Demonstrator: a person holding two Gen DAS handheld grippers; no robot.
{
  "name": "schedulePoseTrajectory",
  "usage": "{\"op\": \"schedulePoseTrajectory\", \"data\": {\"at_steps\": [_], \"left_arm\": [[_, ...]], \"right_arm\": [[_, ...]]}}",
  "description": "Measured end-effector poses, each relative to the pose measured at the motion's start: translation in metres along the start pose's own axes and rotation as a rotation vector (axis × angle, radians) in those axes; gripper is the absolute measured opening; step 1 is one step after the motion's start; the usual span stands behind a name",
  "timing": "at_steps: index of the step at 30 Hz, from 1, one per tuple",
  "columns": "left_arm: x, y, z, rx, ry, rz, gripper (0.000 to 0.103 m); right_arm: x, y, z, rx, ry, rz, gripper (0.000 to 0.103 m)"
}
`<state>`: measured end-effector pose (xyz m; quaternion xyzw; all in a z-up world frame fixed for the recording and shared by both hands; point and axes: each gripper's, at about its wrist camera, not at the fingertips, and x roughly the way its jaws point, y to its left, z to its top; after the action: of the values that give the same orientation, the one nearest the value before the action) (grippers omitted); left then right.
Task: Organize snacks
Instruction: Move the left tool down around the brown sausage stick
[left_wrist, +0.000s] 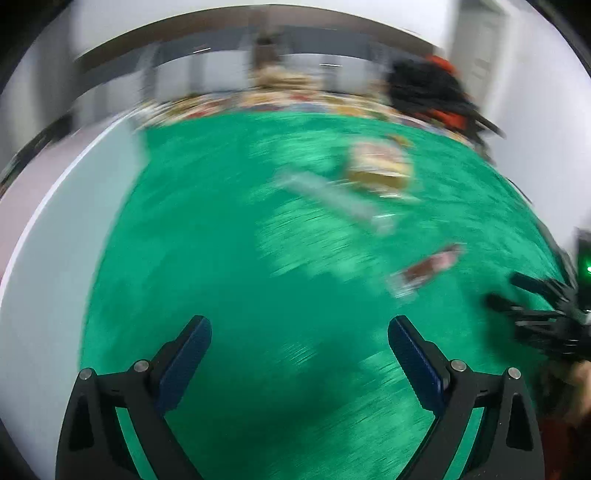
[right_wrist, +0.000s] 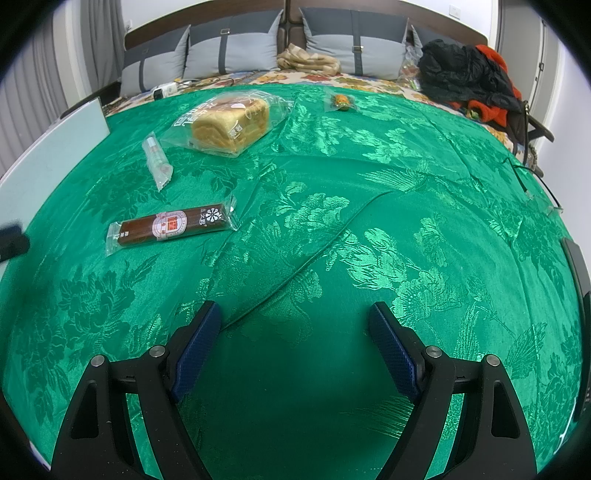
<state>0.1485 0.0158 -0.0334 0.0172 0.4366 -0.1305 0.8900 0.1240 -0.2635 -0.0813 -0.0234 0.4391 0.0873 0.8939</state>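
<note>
Brown snack bar (right_wrist: 171, 226) lies ahead-left of the right gripper (right_wrist: 294, 325) (empty, fingers spread; left gripper (left_wrist: 300, 334) likewise)

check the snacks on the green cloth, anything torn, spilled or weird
Nothing torn or spilled. The bread loaf, brown bar, clear tube pack and small orange snack lie sealed but scattered at odd angles. Both tongs are open and empty.

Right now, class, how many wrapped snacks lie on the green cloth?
4: brown bar nearest left, clear tube packet behind it, bread loaf farther back, small orange snack at far centre.
</note>
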Motion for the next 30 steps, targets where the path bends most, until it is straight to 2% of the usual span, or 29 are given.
{"op": "schedulePoseTrajectory", "data": {"at_steps": [2, 5, 8, 11, 12, 13, 14, 17, 20, 25, 30], "left_arm": [[0.013, -0.030, 0.021, 0.112, 0.020, -0.043, 0.096], [0.041, -0.066, 0.044, 0.227, 0.083, -0.084, 0.093], [0.069, -0.091, 0.055, 0.291, 0.153, -0.092, 0.077], [0.093, -0.109, 0.058, 0.334, 0.204, -0.079, 0.068], [0.100, -0.112, 0.056, 0.340, 0.218, -0.073, 0.059], [0.104, -0.114, 0.055, 0.340, 0.228, -0.079, 0.056], [0.104, -0.114, 0.055, 0.314, 0.211, -0.107, 0.041], [0.108, -0.113, 0.055, 0.275, 0.202, -0.110, 0.019], [0.100, -0.104, 0.046, 0.231, 0.202, -0.113, 0.018], [0.067, -0.073, 0.010, 0.148, 0.181, -0.065, 0.018], [0.042, -0.013, -0.010, 0.004, 0.141, 0.072, 0.018]], "right_arm": [[0.000, 0.000, 0.000, 0.000, 0.000, 0.000, 0.085], [0.000, 0.000, 0.000, 0.000, 0.000, 0.000, 0.085], [0.000, 0.000, 0.000, 0.000, 0.000, 0.000, 0.085], [0.000, 0.000, 0.000, 0.000, 0.000, 0.001, 0.085], [0.000, 0.000, 0.000, 0.000, 0.000, 0.001, 0.085], [0.000, 0.000, 0.000, 0.001, 0.000, 0.001, 0.085], [0.000, 0.000, 0.000, 0.001, 0.000, 0.001, 0.085], [0.000, 0.000, 0.000, 0.001, 0.000, 0.001, 0.085], [0.000, 0.000, 0.000, 0.001, 0.000, 0.001, 0.085], [0.000, 0.000, 0.000, 0.001, -0.001, 0.001, 0.085], [0.000, 0.000, 0.000, 0.001, -0.001, 0.001, 0.085]]}}
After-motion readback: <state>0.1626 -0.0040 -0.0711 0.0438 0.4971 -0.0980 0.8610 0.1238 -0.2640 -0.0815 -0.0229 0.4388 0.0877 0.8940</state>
